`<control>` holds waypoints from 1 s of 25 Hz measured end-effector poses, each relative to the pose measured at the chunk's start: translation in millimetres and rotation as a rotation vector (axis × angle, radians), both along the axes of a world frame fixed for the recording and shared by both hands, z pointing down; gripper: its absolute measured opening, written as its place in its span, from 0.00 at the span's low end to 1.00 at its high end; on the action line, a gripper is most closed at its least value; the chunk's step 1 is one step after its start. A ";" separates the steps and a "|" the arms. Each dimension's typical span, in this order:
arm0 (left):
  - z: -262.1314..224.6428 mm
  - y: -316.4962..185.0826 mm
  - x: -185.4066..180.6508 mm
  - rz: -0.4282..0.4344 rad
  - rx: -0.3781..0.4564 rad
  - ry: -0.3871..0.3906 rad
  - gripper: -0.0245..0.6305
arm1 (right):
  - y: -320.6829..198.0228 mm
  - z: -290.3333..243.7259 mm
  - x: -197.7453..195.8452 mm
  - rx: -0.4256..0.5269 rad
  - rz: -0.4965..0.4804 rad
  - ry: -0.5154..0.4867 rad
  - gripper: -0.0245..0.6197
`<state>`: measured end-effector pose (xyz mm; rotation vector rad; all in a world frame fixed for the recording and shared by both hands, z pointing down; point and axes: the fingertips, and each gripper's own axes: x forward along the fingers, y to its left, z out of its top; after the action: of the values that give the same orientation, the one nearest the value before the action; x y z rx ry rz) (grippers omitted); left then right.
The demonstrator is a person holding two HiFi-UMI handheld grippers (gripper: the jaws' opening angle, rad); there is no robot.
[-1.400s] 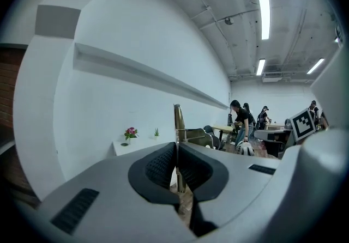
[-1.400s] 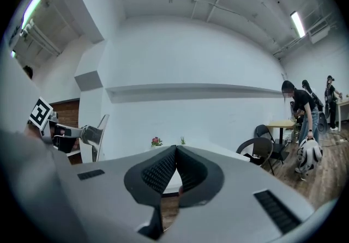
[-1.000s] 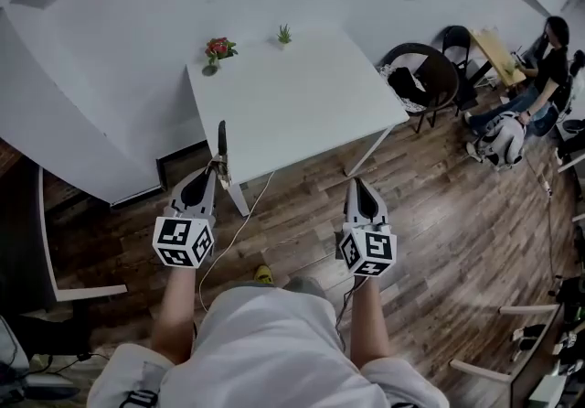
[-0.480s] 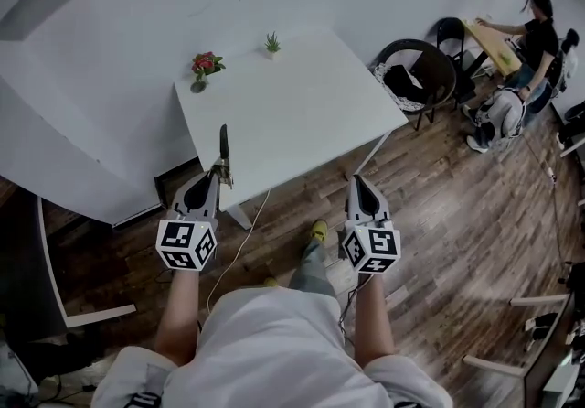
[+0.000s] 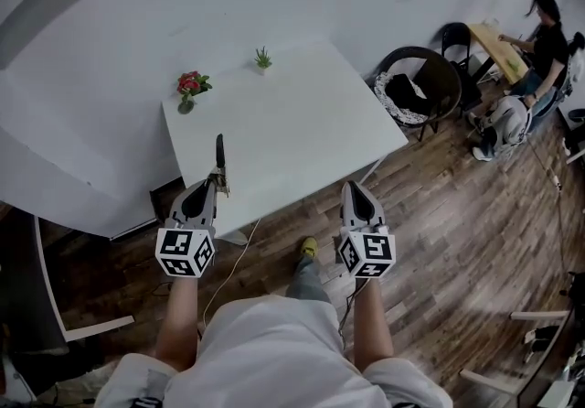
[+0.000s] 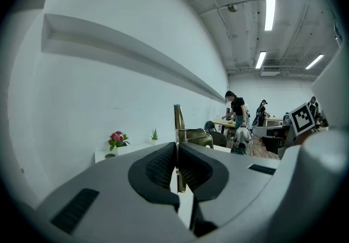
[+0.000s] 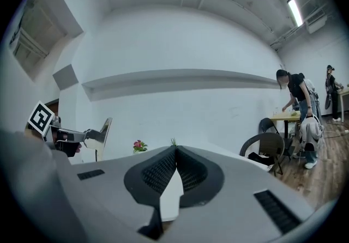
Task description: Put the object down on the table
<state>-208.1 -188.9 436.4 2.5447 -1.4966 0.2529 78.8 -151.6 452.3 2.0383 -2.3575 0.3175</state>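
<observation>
Left tool (image 5: 217, 181) grips upright object (image 5: 220, 148); flowers (image 5: 190, 83), plant (image 5: 263, 58) at table (image 5: 292, 127) far edge.

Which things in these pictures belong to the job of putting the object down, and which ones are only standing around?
For the job:
- tool, held upright in the shut left claw
- table

Standing around:
- flowers and small plant, at the table's far edge
- right claw, shut and empty
- chairs and people at the right
</observation>
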 end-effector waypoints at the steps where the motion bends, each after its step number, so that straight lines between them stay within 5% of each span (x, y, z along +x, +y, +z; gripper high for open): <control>1: 2.2 -8.5 6.3 -0.002 -0.006 -0.004 0.07 | -9.7 3.1 6.9 -0.006 -0.001 -0.001 0.05; 25: 25.2 -170.0 156.5 -0.058 -0.037 -0.153 0.07 | -203.0 21.8 133.9 -0.060 -0.143 -0.024 0.05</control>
<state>-51.7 -358.9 461.6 2.4987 -1.5998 0.4713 212.7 -354.6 474.1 1.8385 -2.4584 0.4062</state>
